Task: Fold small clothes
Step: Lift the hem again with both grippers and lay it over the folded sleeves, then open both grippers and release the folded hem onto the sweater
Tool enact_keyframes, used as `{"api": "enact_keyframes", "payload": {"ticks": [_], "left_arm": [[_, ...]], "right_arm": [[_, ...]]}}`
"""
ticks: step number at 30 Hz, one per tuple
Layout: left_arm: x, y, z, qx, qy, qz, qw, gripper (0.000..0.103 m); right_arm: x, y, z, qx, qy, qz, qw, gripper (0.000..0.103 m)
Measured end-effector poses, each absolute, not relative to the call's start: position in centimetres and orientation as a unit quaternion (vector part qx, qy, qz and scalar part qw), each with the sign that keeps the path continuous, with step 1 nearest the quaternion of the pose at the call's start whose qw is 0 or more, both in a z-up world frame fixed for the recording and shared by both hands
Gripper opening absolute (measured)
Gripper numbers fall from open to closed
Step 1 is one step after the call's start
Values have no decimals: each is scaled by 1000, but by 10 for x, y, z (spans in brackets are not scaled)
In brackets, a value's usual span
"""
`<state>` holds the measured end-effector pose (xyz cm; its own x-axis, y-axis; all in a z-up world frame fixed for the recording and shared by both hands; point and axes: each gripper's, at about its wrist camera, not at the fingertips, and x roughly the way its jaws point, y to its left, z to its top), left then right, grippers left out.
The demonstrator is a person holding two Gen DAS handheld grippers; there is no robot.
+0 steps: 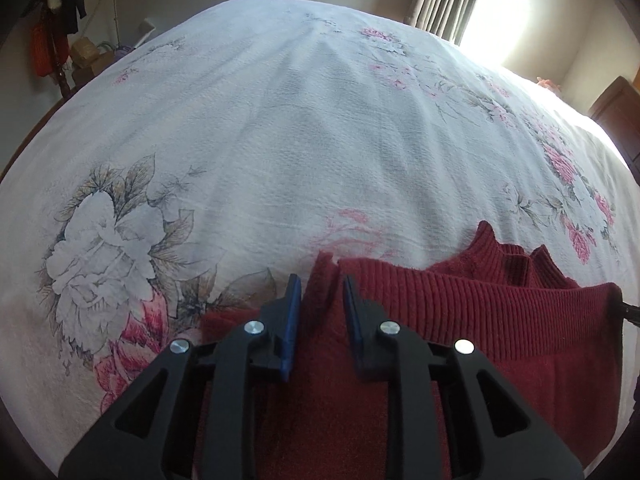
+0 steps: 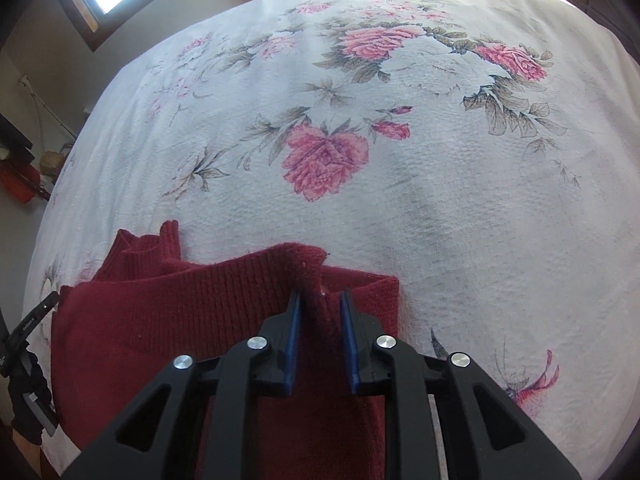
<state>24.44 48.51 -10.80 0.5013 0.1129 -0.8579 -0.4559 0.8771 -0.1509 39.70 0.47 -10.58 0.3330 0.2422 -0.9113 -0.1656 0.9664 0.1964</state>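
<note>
Floral bedspread (image 1: 280,140) | red knit sweater (image 1: 460,304) lies near edge | left gripper (image 1: 320,312), right gripper (image 2: 320,312) both pinch hem corners (ribbed band bunched) | fold underway; next, carry hem toward collar together.

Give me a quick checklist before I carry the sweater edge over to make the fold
1. Left gripper has knit between its fingers: ok, a bunched ridge of the red sweater sits there.
2. Right gripper has knit too: ok.
3. Both grips tight: cannot tell, gaps show beside the fabric.
4. Ribbed hem stretched level between the grippers: ok.
5. Bedspread ahead free of other items: ok.
6. Collar and cuff lying flat: not ok, they poke out beyond the hem.
</note>
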Motion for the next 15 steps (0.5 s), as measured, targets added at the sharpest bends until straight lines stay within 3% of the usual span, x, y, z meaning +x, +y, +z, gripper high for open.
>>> {"api": "enact_keyframes", "payload": {"ticks": [6, 9, 15], "left_arm": [[204, 468, -75, -172, 447, 130, 868, 21], [178, 441, -64, -159, 460, 95, 869, 22], [132, 392, -70, -161, 493, 39, 854, 32]], "right_arm": [[370, -22, -85, 63, 558, 158, 812, 30], [333, -38, -76, 50, 568, 180, 802, 37], [255, -80, -92, 86, 605, 207, 764, 44]]}}
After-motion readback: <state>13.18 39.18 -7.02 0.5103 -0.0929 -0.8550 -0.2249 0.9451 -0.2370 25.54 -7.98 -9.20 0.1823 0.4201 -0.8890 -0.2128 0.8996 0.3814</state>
